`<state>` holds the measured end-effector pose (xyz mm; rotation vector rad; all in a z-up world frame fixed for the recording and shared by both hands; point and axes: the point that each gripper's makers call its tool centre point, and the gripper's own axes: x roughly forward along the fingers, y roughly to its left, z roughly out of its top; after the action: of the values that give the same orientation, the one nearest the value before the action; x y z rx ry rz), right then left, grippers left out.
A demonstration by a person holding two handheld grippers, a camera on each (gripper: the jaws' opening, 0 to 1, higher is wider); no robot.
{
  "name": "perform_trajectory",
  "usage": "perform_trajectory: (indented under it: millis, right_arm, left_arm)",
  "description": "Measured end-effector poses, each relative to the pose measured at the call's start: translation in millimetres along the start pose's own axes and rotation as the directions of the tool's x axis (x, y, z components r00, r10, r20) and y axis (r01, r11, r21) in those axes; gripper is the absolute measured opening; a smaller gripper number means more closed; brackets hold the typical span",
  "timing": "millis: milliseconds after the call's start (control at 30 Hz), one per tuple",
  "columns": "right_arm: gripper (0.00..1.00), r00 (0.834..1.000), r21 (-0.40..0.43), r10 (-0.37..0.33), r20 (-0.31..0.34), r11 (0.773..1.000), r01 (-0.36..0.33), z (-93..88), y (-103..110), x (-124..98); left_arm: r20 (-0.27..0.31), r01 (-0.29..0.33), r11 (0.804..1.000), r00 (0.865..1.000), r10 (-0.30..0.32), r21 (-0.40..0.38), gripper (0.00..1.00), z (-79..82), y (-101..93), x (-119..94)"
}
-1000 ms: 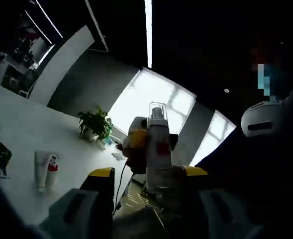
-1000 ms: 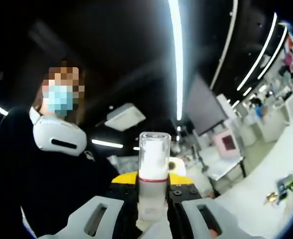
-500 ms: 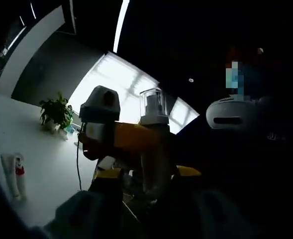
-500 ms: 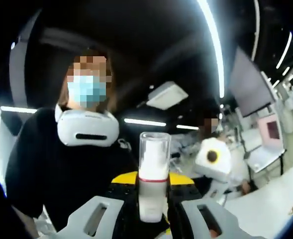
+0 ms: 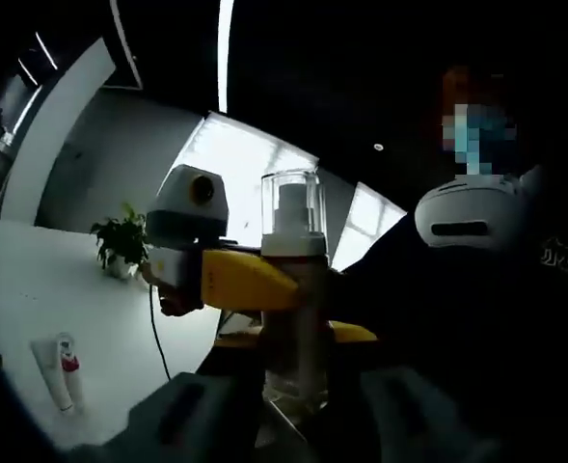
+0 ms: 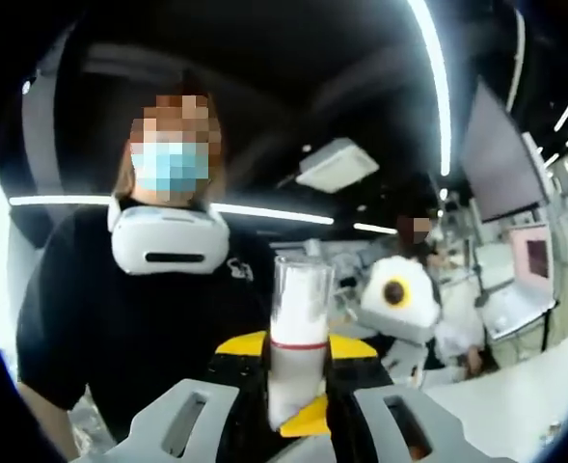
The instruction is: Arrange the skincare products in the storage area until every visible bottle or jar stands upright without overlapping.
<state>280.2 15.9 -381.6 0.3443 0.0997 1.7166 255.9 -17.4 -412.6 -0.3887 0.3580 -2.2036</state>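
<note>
A pump bottle (image 5: pixel 293 289) with a clear cap stands upright between the jaws of my left gripper (image 5: pixel 295 336), which is shut on its body. My right gripper (image 5: pixel 264 282) reaches in from the left, and its yellow finger meets the same bottle just under the cap. In the right gripper view the white bottle (image 6: pixel 298 338), with a red band below the cap, sits between the jaws of my right gripper (image 6: pixel 298 347), also shut on it. A yellow fingertip (image 6: pixel 308 422) of the left gripper touches the bottle's base. The bottle is held high in the air.
Two tubes (image 5: pixel 57 371), one red-capped, lie on the white table (image 5: pixel 33 289) at lower left. A potted plant (image 5: pixel 120 246) stands at its far edge. A person in black (image 6: pixel 148 318) with a white headset at the neck faces the grippers. White desks (image 6: pixel 515 309) stand at right.
Both views have swung with the hands. The right gripper has come up against the bottle held in the left gripper, and the left gripper's fingertip now shows at the bottle's base.
</note>
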Motion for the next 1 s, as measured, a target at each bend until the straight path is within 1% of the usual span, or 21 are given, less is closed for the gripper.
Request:
perform_trajectory:
  millis: [100, 133, 167, 200, 233, 267, 300, 333, 367, 400, 433, 500, 567, 633, 667, 700, 800, 833, 933, 967, 1000]
  right_arm:
    - [0.18, 0.990, -0.027, -0.141, -0.028, 0.990, 0.140, -4.2, -17, -4]
    - [0.19, 0.970, -0.037, -0.240, -0.042, 0.970, 0.239, -6.2, -27, -6]
    - [0.23, 0.952, -0.047, -0.302, -0.054, 0.953, 0.300, -8.6, -34, -8]
    - [0.29, 0.926, -0.043, -0.364, -0.097, 0.932, 0.361, -16.3, -39, -11]
    - [0.37, 0.898, -0.066, -0.427, -0.109, 0.904, 0.422, -20.0, -45, -14]
    - [0.46, 0.839, -0.072, -0.535, -0.100, 0.845, 0.531, -22.3, -57, -22]
    - [0.53, 0.814, -0.100, -0.575, -0.089, 0.818, 0.567, -21.4, -60, -26]
    - [0.56, 0.767, -0.076, -0.639, -0.060, 0.769, 0.635, -20.6, -64, -36]
    - [0.55, 0.742, -0.056, -0.669, -0.054, 0.743, 0.666, -21.1, -65, -41]
    - [0.53, 0.720, -0.052, -0.694, -0.033, 0.720, 0.692, -19.3, -65, -46]
    - [0.50, 0.678, -0.038, -0.735, 0.030, 0.677, 0.735, -11.2, -68, -55]
    - [0.45, 0.637, -0.019, -0.766, 0.089, 0.638, 0.769, -4.0, -64, -64]
    - [0.42, 0.624, -0.008, -0.771, 0.124, 0.628, 0.778, 1.3, -60, -66]
    - [0.42, 0.619, -0.016, -0.776, 0.121, 0.622, 0.783, 1.9, -60, -69]
    - [0.42, 0.618, -0.016, -0.777, 0.119, 0.621, 0.784, 1.9, -61, -69]
    - [0.42, 0.618, -0.021, -0.777, 0.117, 0.620, 0.784, 2.2, -62, -70]
    - [0.42, 0.627, -0.033, -0.770, 0.117, 0.628, 0.777, 4.8, -61, -66]
    - [0.41, 0.638, -0.045, -0.762, 0.111, 0.637, 0.769, 5.7, -60, -63]
    - [0.35, 0.650, -0.079, -0.755, 0.083, 0.646, 0.760, 4.2, -61, -57]
    - [0.29, 0.654, -0.092, -0.753, 0.075, 0.648, 0.756, 3.5, -61, -56]
    - [0.17, 0.658, -0.110, -0.750, 0.067, 0.650, 0.752, 2.6, -61, -55]
  left_arm:
    - [-0.017, -0.130, 0.991, 0.991, 0.130, 0.036, 0.27, -1.0, 20.6, -3]
    - [-0.014, -0.172, 0.984, 0.985, 0.173, 0.039, 0.27, 0.4, 27.5, -4]
    - [0.002, -0.242, 0.969, 0.970, 0.242, 0.041, 0.27, 4.2, 39.5, -8]
    - [0.003, -0.287, 0.957, 0.958, 0.287, 0.045, 0.27, 5.3, 47.1, -12]
    - [0.030, -0.357, 0.933, 0.934, 0.356, 0.053, 0.27, 10.7, 58.7, -17]
    - [0.041, -0.405, 0.911, 0.914, 0.403, 0.074, 0.27, 13.6, 65.6, -21]
    - [0.023, -0.470, 0.874, 0.882, 0.471, 0.121, 0.27, 12.5, 76.2, -27]
    - [0.019, -0.489, 0.859, 0.870, 0.492, 0.149, 0.27, 12.5, 79.2, -29]
    - [0.018, -0.540, 0.816, 0.836, 0.549, 0.209, 0.27, 13.9, 86.6, -34]
    - [0.012, -0.556, 0.799, 0.823, 0.568, 0.230, 0.27, 13.9, 88.9, -35]
    - [0.006, -0.581, 0.769, 0.799, 0.601, 0.267, 0.27, 14.3, 92.5, -37]
    - [-0.015, -0.599, 0.730, 0.770, 0.638, 0.329, 0.27, 12.6, 96.2, -38]
    - [-0.033, -0.589, 0.714, 0.762, 0.647, 0.378, 0.27, 12.1, 99.9, -41]
    - [-0.024, -0.583, 0.725, 0.773, 0.634, 0.367, 0.27, 12.4, 97.2, -35]
    - [-0.016, -0.574, 0.739, 0.786, 0.618, 0.352, 0.27, 13.0, 95.1, -31]
    - [-0.010, -0.570, 0.744, 0.791, 0.611, 0.348, 0.27, 13.4, 95.1, -30]
    - [-0.018, -0.563, 0.749, 0.795, 0.606, 0.350, 0.27, 12.0, 99.1, -34]
    - [-0.020, -0.562, 0.748, 0.795, 0.606, 0.353, 0.27, 11.6, 99.2, -34]
    - [-0.031, -0.555, 0.749, 0.796, 0.605, 0.362, 0.28, 9.6, 100.3, -37]
    - [-0.031, -0.555, 0.747, 0.795, 0.606, 0.366, 0.28, 9.0, 99.2, -35]
    - [-0.031, -0.555, 0.746, 0.795, 0.606, 0.368, 0.28, 7.7, 96.4, -31]
